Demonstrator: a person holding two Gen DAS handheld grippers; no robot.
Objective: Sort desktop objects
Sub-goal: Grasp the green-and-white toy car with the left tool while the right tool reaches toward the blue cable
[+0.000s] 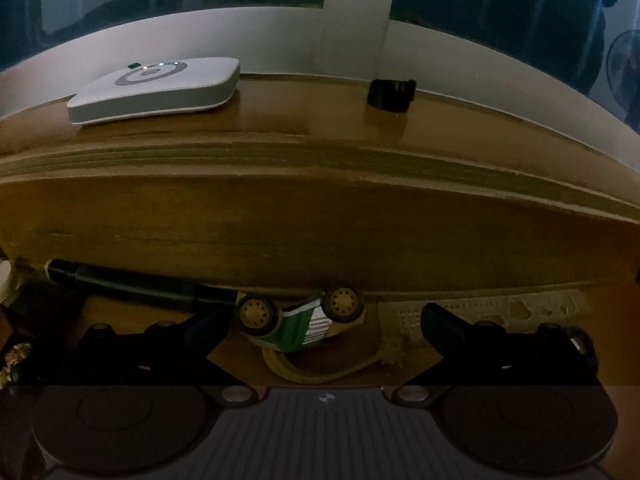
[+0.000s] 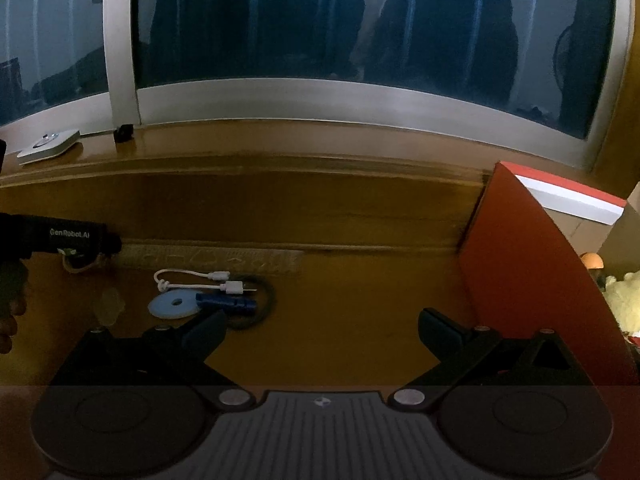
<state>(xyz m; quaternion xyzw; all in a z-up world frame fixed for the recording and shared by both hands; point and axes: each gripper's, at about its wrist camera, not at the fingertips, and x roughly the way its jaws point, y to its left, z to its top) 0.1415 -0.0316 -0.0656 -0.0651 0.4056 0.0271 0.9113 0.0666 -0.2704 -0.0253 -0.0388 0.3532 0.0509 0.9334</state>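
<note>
A green toy car (image 1: 296, 322) with tan wheels lies tipped over on the wooden desk, between the spread fingers of my open left gripper (image 1: 324, 322). A black marker (image 1: 132, 282) lies just left of the car against the desk's raised ledge. Under the car a tan loop of cord (image 1: 320, 374) rests on the wood. In the right wrist view my right gripper (image 2: 322, 330) is open over bare desk. Ahead and left of it lie a white cable (image 2: 192, 280), a pale blue disc (image 2: 174, 304) and a blue pen-like object (image 2: 226, 303). The left gripper's body (image 2: 60, 236) shows at far left.
A white router (image 1: 156, 88) and a small black object (image 1: 391, 95) sit on the window ledge behind the desk. A cream lace strip (image 1: 480, 310) lies right of the car. A red box (image 2: 532, 280) stands at the right, with a yellow plush (image 2: 624, 300) beyond it.
</note>
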